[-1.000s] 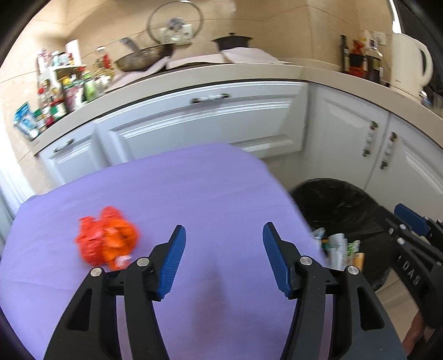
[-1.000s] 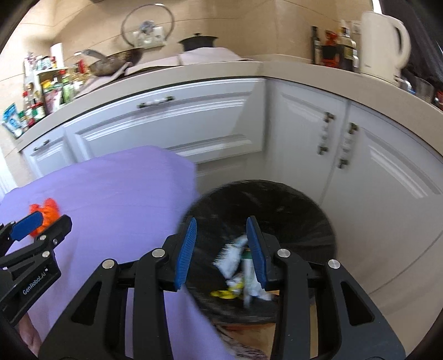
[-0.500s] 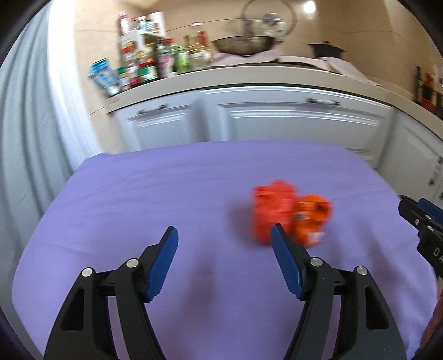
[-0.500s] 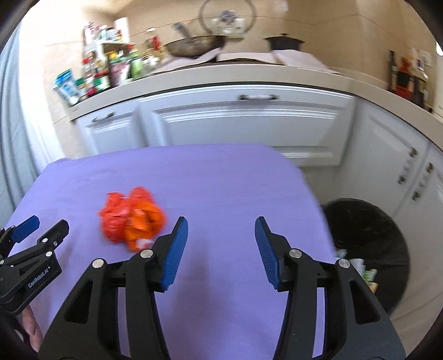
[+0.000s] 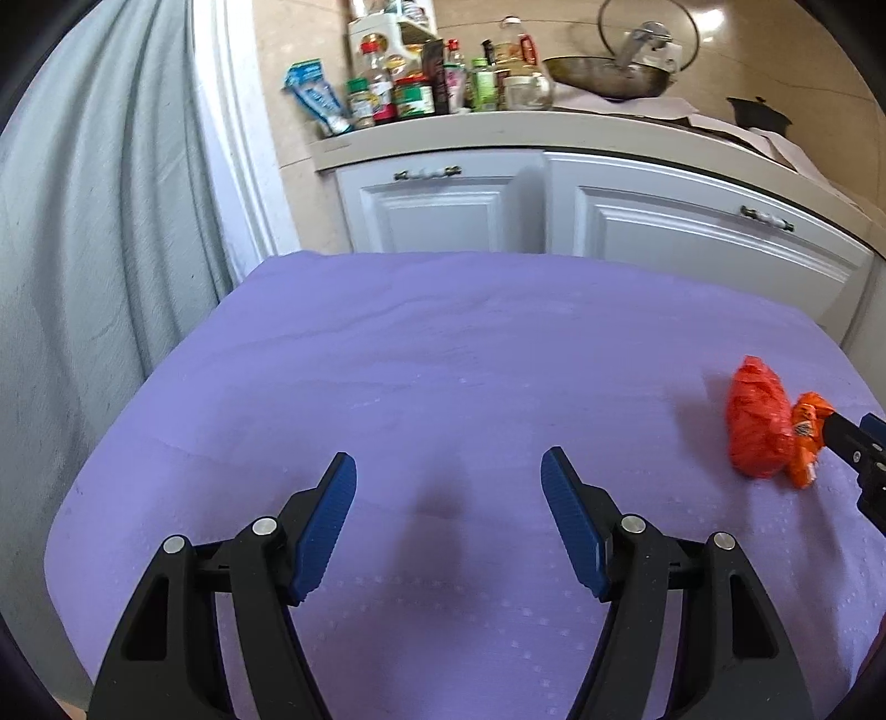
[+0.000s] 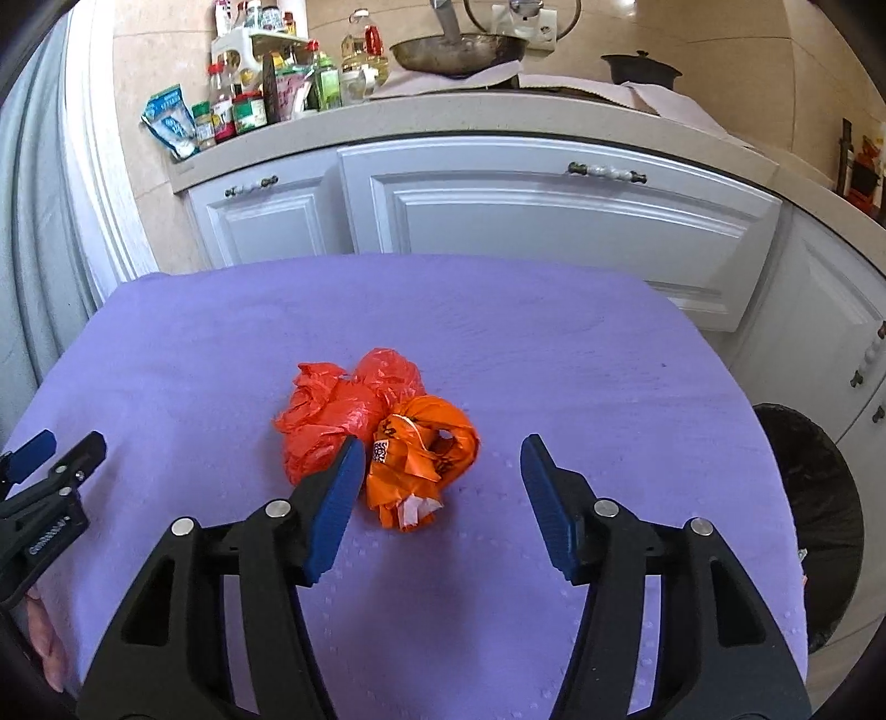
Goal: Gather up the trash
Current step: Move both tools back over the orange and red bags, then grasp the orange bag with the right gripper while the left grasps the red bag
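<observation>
A crumpled red plastic bag (image 6: pixel 332 410) and an orange wrapper (image 6: pixel 423 457) lie touching each other on the purple tablecloth (image 6: pixel 554 343). My right gripper (image 6: pixel 443 468) is open and empty just short of them, the orange wrapper between its fingers' line. In the left wrist view the red bag (image 5: pixel 756 423) and the orange wrapper (image 5: pixel 805 437) lie at the far right. My left gripper (image 5: pixel 448 487) is open and empty over bare cloth, left of the trash. The black-lined trash bin (image 6: pixel 814 498) stands on the floor right of the table.
White kitchen cabinets (image 6: pixel 554 205) stand behind the table. The counter holds bottles and jars (image 6: pixel 249 99), a pan (image 6: pixel 459 50) and a black pot (image 6: pixel 639 66). A grey curtain (image 5: pixel 83 249) hangs at the left. The left gripper's tip shows in the right wrist view (image 6: pixel 50 465).
Both grippers have swung left, away from the bin and back over the table. The right gripper now faces the red and orange trash; the left gripper has passed to its left.
</observation>
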Demonstrator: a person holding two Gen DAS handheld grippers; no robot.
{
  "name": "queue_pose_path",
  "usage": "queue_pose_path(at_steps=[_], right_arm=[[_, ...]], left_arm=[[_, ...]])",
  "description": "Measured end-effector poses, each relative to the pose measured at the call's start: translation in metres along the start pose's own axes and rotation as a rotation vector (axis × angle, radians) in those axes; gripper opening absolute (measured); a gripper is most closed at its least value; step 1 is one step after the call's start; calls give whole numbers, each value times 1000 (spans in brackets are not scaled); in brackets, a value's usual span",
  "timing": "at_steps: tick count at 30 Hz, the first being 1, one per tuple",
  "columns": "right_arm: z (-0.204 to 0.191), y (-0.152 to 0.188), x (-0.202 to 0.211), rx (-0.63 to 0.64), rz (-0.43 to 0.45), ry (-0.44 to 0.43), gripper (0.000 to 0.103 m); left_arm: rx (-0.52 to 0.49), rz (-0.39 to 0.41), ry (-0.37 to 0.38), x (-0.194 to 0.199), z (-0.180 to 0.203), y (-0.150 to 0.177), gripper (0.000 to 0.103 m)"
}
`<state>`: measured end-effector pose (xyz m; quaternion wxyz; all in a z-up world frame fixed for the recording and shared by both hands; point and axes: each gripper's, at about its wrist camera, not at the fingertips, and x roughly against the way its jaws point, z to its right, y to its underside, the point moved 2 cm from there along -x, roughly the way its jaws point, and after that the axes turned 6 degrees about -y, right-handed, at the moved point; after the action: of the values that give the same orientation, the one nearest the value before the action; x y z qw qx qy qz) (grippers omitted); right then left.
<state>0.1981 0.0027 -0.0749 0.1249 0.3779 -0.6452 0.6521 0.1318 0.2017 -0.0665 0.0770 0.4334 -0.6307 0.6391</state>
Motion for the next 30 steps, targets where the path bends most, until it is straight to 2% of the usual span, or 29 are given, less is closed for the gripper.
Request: queue_pose_path(at_steps=[7,9,10,14,21,30], right_arm=[[2,1,-23,-41,-61,-23,58],[3,1,-26,-49,-70,-28,52],[4,1,-27,-52,-76,-37,42],[6,2,-26,-54,-76,-43,40],[25,1,-9,-28,-30,36,40],[89,13,12,-95,-25,143,40]], left_arm=[[-1,-10,18,-3,1,3,68],[-3,-12,25,-4,2,2,68],[-4,-12,29,-5,4,2,68],[-16,-8,47,-4,10,0,70],[-49,-6,120,5,39,-3,71],[-110,23,207,21,89,-12,72]])
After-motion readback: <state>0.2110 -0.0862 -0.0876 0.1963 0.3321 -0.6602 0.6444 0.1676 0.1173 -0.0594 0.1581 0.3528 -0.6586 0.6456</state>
